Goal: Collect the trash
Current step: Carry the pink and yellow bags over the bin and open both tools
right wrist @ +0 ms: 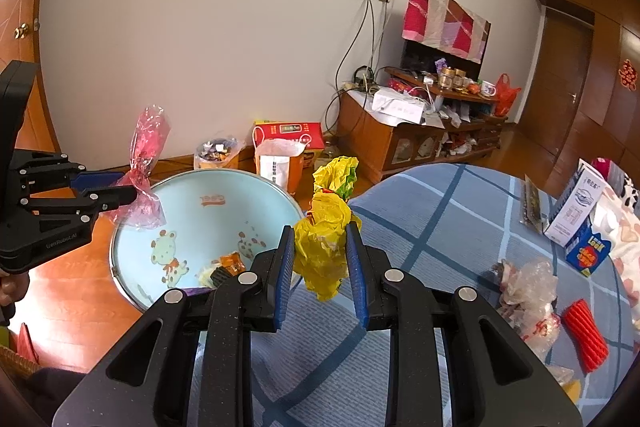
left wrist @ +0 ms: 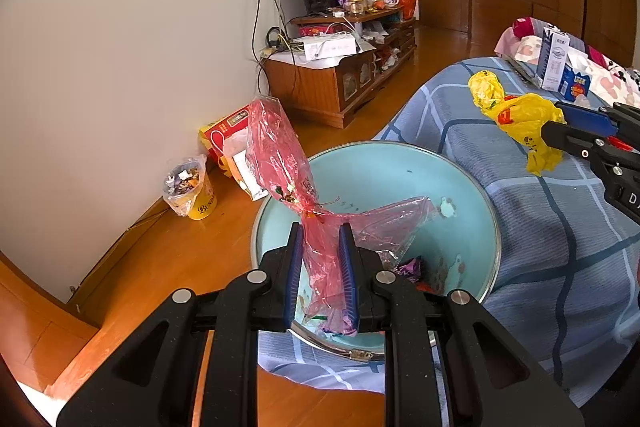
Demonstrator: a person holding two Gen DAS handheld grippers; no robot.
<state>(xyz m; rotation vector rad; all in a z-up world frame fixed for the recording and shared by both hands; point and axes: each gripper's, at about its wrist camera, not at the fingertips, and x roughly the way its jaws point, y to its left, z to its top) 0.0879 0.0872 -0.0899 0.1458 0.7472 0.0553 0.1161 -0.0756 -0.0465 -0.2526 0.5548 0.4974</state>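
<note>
My left gripper [left wrist: 320, 239] is shut on a red see-through plastic bag [left wrist: 280, 155] and holds it over a light blue basin [left wrist: 376, 163]. The same bag shows in the right wrist view [right wrist: 146, 167], with the left gripper [right wrist: 128, 187] above the basin [right wrist: 188, 195]. My right gripper [right wrist: 320, 231] is shut on a crumpled yellow plastic bag [right wrist: 326, 227] above the blue checked bed cover, beside the basin's rim. That yellow bag shows in the left wrist view [left wrist: 516, 119], with the right gripper [left wrist: 556, 119]. Several wrappers lie in the basin.
On the bed lie a clear crumpled bag [right wrist: 528, 291], a red ribbed object [right wrist: 586, 339], a milk carton [right wrist: 576, 203] and a blue box [right wrist: 590, 255]. On the wooden floor by the wall stand a bagged yellow bin [left wrist: 190, 191] and a red carton [left wrist: 230, 143]. A cluttered TV cabinet [left wrist: 340, 75] stands further back.
</note>
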